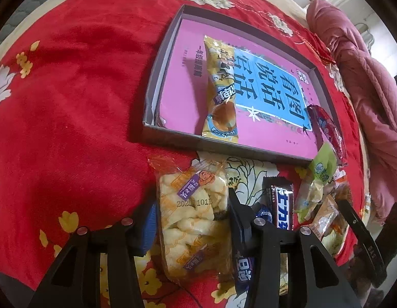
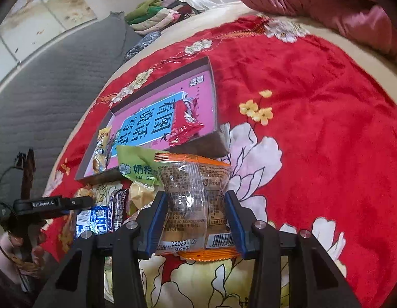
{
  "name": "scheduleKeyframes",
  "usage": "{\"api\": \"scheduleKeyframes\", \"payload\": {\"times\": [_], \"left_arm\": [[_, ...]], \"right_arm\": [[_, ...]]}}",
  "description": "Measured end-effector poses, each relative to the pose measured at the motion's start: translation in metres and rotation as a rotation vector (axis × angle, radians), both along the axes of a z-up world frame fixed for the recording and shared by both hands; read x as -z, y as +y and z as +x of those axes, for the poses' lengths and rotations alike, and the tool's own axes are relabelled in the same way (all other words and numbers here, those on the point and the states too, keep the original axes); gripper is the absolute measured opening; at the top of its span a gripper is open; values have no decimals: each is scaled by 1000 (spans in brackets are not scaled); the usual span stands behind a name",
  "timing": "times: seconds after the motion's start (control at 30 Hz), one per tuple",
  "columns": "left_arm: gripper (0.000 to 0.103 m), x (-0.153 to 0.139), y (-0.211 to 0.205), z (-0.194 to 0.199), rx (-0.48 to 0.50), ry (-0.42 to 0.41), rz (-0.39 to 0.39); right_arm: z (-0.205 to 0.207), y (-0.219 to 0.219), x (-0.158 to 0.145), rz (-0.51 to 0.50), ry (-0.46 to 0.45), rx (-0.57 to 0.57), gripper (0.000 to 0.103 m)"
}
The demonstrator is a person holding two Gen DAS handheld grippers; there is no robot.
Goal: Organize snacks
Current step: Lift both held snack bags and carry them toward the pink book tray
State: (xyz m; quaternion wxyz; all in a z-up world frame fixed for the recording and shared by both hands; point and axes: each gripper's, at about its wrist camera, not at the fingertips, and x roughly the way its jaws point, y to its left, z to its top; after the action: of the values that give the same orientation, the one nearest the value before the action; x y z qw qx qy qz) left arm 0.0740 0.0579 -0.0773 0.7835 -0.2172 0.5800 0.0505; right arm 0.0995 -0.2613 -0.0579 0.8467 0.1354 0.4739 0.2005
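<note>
Both grippers hold snacks: the left gripper (image 1: 193, 220) clamps a clear bag of puffed rolls (image 1: 193, 215), the right gripper (image 2: 196, 220) an orange-edged pastry packet (image 2: 196, 200). Each packet lies in the snack pile on the red bedspread (image 2: 314, 102), just before the open box (image 1: 157, 77). Likely both are bound for that box, beside its yellow packet (image 1: 220, 89).

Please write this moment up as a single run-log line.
left gripper: jaws shut on puffed-snack bag | right gripper: jaws shut on clear orange-edged packet | box: holds yellow packet, red packet
</note>
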Motion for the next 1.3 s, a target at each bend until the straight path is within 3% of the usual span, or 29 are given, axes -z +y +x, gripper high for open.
{"api": "scheduleKeyframes", "payload": {"times": [0.4, 0.53, 0.63, 0.8, 0.97, 1.1, 1.17, 1.3], "left_arm": [[50, -3, 3, -2, -4, -8, -8], [49, -4, 3, -2, -2, -11, -10], [49, -4, 3, -2, 0, -9, -14], [49, -4, 3, -3, 0, -10, -18], [49, -4, 4, -4, -4, -8, -24], [49, -4, 4, -4, -6, -7, -26], [49, -4, 4, -4, -6, -6, -26], [49, -5, 4, -4, -4, -8, -27]], "right_arm": [[10, -16, 15, 147, 86, 45, 50], [12, -16, 18, 137, 94, 48, 50], [12, -7, 17, 71, 77, 14, 52], [15, -17, 18, 151, 96, 67, 56], [18, -10, 17, 117, 81, 51, 57], [19, -18, 14, 198, 85, 71, 61], [18, -20, 13, 180, 82, 83, 66], [11, -16, 13, 137, 100, 56, 66]]}}
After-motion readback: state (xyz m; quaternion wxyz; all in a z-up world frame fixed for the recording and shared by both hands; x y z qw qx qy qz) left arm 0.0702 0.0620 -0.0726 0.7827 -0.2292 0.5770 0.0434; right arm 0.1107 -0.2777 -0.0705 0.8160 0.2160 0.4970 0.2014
